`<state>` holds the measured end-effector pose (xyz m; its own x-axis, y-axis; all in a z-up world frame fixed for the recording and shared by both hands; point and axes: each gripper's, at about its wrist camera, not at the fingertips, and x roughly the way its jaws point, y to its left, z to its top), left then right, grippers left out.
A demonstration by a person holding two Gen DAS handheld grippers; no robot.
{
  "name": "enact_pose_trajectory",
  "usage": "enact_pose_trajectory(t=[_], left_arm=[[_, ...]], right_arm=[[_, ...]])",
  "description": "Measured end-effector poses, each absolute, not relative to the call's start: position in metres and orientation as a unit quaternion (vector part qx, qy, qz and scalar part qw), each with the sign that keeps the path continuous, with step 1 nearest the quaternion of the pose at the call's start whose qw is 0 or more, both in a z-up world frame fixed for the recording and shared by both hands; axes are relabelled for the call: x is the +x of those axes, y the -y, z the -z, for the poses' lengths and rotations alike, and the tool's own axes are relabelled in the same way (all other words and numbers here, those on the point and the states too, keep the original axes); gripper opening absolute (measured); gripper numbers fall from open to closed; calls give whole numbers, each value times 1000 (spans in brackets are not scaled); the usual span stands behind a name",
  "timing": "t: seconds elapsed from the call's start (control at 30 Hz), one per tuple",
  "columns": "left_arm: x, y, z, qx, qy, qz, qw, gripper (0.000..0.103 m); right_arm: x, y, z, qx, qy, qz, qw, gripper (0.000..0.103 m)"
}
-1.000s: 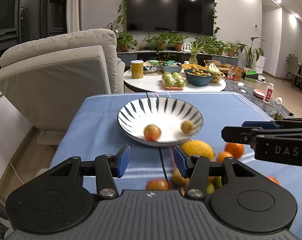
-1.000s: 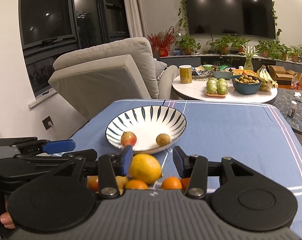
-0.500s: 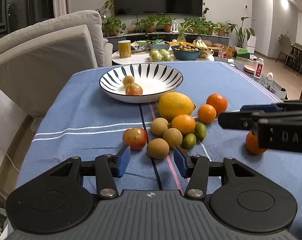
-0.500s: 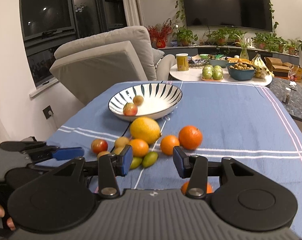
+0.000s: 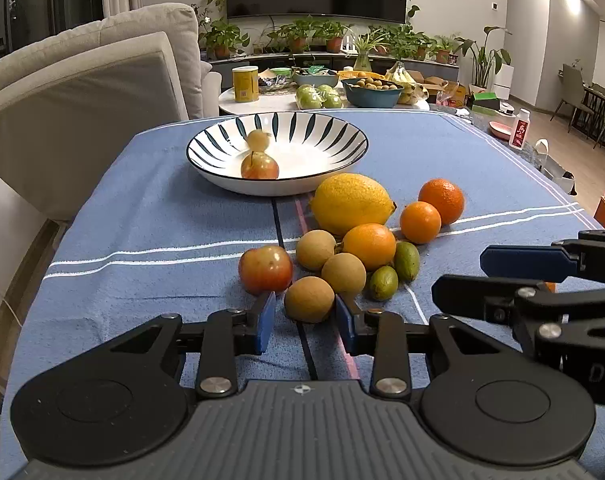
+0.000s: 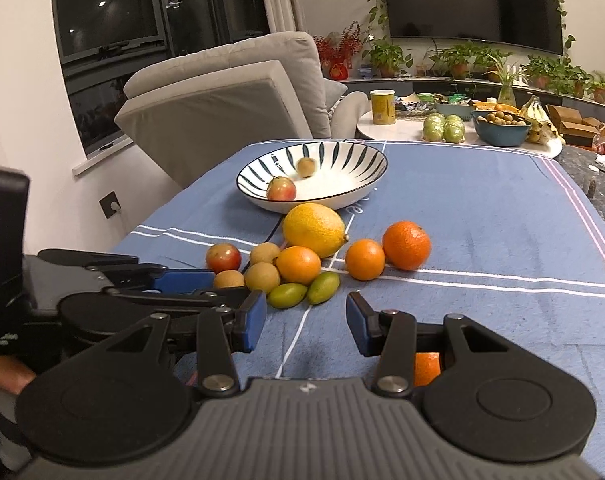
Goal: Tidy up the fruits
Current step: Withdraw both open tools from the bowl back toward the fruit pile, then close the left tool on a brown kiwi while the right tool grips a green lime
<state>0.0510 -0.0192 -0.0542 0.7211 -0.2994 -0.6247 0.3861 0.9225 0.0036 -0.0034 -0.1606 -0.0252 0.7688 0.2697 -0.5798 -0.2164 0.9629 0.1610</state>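
A: Which gripper is placed for the next fruit?

B: The left gripper (image 5: 305, 320). The small round tan-brown fruit (image 5: 309, 299) sits on the table (image 5: 142, 240) right between its blue pads, at the near edge of the loose pile. The fruit is centred, and the jaws are closing on it.

A: Is it gripped yet?

B: I'd say not quite. The right pad looks to be against the skin. A thin strip of cloth shows beside the left pad, though the lens bends things there, so I may be wrong.

A: Does its long axis matter?

B: Hardly, as it is near enough round. Its neighbours matter more. The red-and-green apple-like fruit (image 5: 265, 269) lies just beyond the left pad, and another tan fruit lies just beyond the right.

A: And the right gripper (image 6: 306, 324)?

B: It stands wide with only bare cloth between its pads. It is to the right of the pile, and a small orange (image 6: 426, 368) is half hidden under its right finger.

A: Where does the fruit go?

B: Probably the white bowl with dark-blue stripes (image 5: 354, 136). It lies straight ahead at the far side of the pile and holds two fruits already. The lift has to clear the large yellow lemon (image 5: 352, 203).
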Motion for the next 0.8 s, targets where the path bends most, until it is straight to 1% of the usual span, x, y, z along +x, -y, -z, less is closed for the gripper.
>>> enact_pose_trajectory(t=[0.07, 0.5, 0.8], left_arm=[[51, 17, 54, 64, -324, 188, 925, 26], [37, -14, 48, 46, -319, 165, 932, 26], [39, -27, 51, 31, -321, 159, 933, 26]], right_arm=[[-4, 158, 26, 40, -315, -131, 939, 79], [1, 141, 35, 31, -339, -150, 928, 79], [17, 128, 41, 21, -346, -127, 929, 79]])
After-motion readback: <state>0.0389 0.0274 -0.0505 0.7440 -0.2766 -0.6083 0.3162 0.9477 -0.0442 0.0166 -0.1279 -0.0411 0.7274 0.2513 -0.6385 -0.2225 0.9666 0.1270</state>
